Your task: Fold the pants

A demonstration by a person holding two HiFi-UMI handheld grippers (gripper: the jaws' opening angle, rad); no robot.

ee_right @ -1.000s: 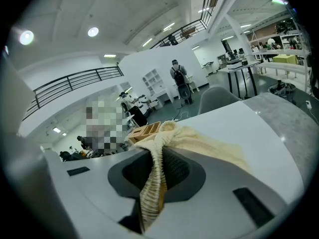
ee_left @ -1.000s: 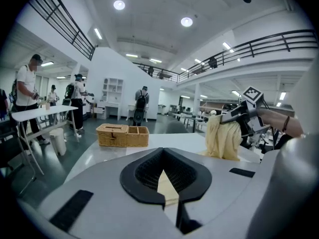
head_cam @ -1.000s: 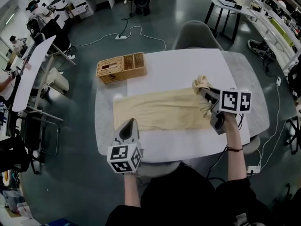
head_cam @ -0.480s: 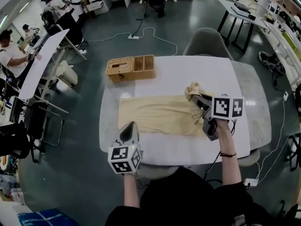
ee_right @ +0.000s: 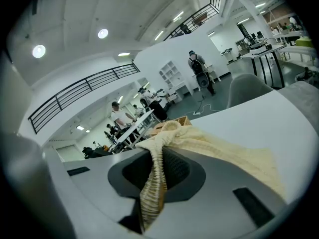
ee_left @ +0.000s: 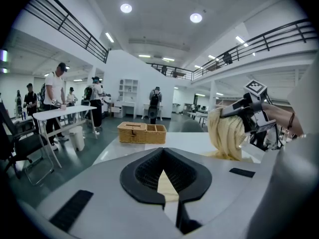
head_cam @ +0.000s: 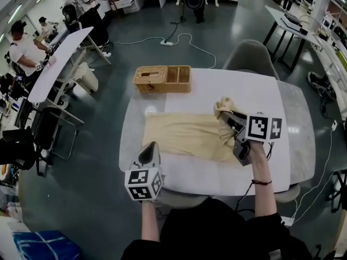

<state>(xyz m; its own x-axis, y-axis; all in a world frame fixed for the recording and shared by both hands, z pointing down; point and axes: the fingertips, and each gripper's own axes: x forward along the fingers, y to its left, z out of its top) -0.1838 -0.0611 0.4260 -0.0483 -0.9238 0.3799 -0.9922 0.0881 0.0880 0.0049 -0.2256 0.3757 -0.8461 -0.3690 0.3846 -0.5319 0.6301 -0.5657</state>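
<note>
Tabletop [head_cam: 200,172] white, wicker basket [head_cam: 162,78] at far edge, people [head_cam: 24,42] at desks beyond. Pants [head_cam: 184,134] flat, right end bunched, raised in clamped right gripper [head_cam: 224,115]; left gripper [head_cam: 150,145] closed at near edge. Drape of raised end visible solely from left gripper view.

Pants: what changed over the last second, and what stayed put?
The right gripper, shut on the bunched end of the pants, carried it leftward across the table, shortening the flat stretch. The left gripper at the near hem and the basket stayed put.
</note>
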